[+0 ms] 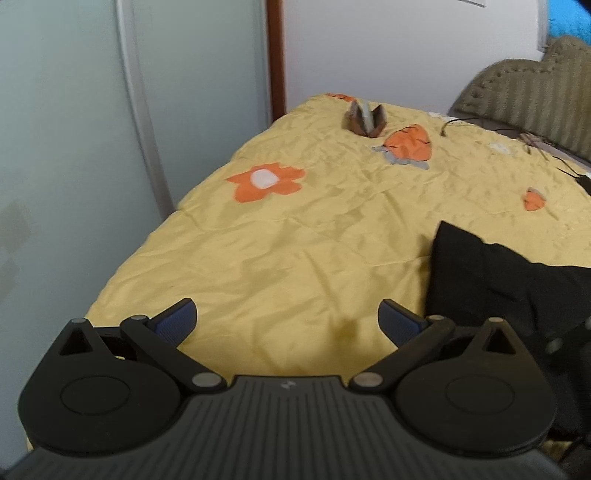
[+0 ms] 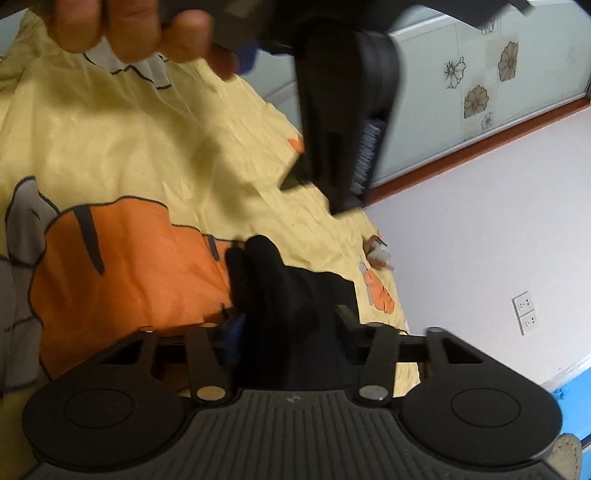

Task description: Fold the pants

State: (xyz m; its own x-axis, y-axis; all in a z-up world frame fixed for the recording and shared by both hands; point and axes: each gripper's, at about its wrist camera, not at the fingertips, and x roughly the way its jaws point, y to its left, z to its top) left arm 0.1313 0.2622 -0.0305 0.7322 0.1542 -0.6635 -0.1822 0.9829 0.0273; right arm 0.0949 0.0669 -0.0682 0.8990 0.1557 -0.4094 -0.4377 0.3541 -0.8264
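left wrist view: your left hand-held gripper (image 1: 287,320) hangs over the yellow quilted bedspread with orange flower patches (image 1: 280,236), jaws spread wide, nothing between the blue pads (image 1: 176,320).
pants, left view: black fabric pants (image 1: 495,280) lie bunched on the bed to the right of the gripper, apart from it.
next move, left: likely a grab on a free edge of the cloth. Pinch one clean edge, not a wad, before you lift.
hidden, left: the pants run off the right frame edge, so waistband vs hem is unclear. The small brown object (image 1: 365,120) at the far end is too blurred to identify.
right wrist view: your right hand-held gripper (image 2: 288,325) is clamped on a bundle of the black pants (image 2: 280,295), cloth bulging up between the fingers.
tip, right: keep tension even and the fold line straight.
hidden, right: the gripper body covers the cloth below the grip, and your hand (image 2: 133,29) and the other gripper block the top of the view.
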